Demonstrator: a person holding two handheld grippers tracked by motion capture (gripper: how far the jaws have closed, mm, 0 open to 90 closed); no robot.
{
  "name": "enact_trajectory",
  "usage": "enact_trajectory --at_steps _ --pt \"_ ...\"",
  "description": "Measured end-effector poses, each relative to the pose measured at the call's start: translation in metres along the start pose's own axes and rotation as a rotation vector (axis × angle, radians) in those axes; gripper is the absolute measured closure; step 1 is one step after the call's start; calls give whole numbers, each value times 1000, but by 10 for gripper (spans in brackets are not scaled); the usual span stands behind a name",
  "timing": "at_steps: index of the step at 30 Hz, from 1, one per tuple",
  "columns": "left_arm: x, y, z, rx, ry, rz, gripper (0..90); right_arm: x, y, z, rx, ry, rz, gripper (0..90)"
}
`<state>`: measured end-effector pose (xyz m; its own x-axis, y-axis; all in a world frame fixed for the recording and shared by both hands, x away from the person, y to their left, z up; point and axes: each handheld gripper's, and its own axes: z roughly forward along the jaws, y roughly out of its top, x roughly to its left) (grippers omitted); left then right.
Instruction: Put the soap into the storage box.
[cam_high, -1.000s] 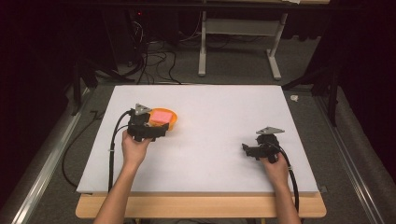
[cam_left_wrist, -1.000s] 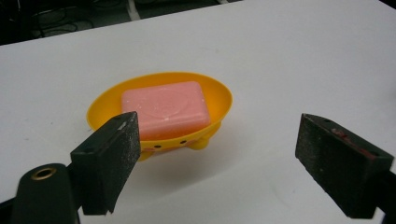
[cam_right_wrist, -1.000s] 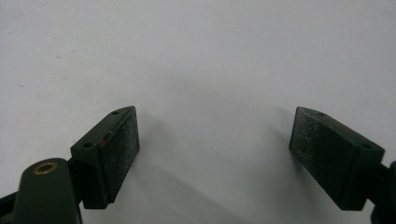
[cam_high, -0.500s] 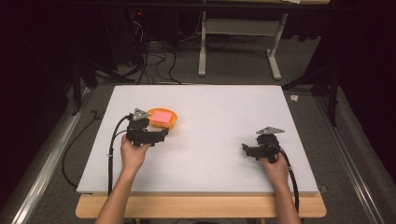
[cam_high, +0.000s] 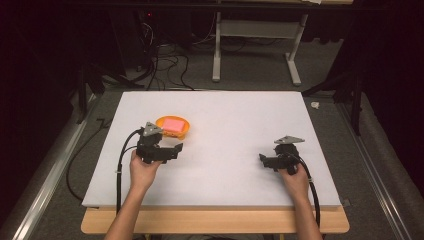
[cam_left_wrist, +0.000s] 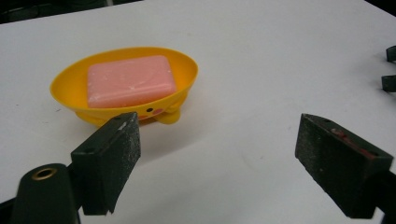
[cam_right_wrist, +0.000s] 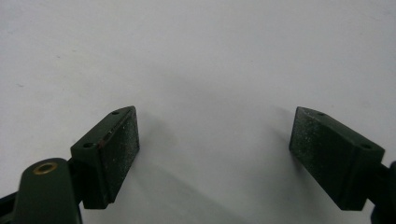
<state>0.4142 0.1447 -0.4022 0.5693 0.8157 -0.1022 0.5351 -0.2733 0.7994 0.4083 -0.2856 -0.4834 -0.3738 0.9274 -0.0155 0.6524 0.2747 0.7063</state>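
Soap (cam_left_wrist: 131, 80) | pink bar in yellow dish (cam_left_wrist: 70, 88) | left claw (cam_left_wrist: 233, 168) released | right claw (cam_right_wrist: 229, 158) released

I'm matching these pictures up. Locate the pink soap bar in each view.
High view: pink rectangular soap bar left of centre, in the orange plastic dish.
Left gripper view: upper left, same dish.
Right gripper view: not in it.
Shared landmark: white table.

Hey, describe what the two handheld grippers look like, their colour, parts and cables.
Both the left gripper and right gripper are black, each topped by a grey three-cornered plate and trailing a black cable. Their fingers are blocky wedges with rough, speckled pads. The forearms are bare, no sleeves.
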Motion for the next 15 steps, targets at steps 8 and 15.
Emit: enact_trajectory --at_steps 8,15 --pt "-6 -7 1 -5 -34 5 152 0 0 0 0 0 0 164" --pt "-11 -10 3 -3 -55 14 153 0 0 0 0 0 -2 164"
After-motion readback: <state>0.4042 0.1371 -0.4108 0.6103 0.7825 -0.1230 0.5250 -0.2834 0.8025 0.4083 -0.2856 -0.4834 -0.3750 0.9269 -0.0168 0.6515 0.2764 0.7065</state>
